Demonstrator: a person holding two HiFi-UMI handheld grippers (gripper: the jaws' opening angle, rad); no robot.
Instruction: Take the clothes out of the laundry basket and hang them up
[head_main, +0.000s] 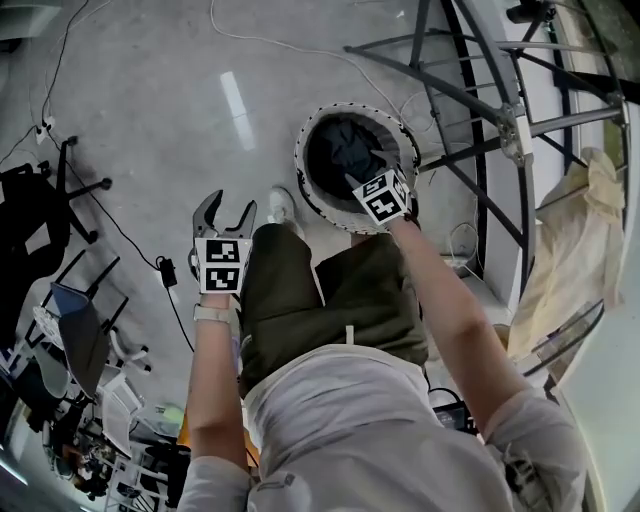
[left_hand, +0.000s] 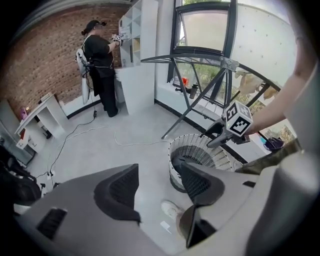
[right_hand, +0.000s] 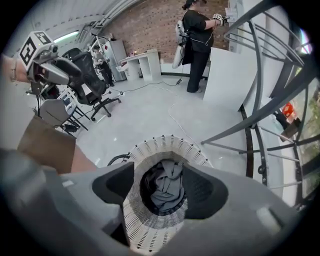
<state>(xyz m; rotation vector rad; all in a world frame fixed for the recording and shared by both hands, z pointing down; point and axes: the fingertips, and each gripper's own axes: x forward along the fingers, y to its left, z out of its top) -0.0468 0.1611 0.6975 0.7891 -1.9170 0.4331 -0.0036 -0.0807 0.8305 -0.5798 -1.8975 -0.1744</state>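
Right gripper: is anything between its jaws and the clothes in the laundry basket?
Nothing. In the right gripper view, the right gripper has its jaws open over the laundry basket, and the grey clothes show straight through the gap.

The laundry basket is round and white, with a wall full of small holes and an open top, and it stands upright on the grey floor just beside the foot of the drying rack. Inside it the clothes lie crumpled in one loose heap, dark grey and dark blue, below the rim and not hanging over it. The drying rack is a frame of dark metal bars that spreads above and to the side of the basket, and one cream cloth hangs over its far bars.
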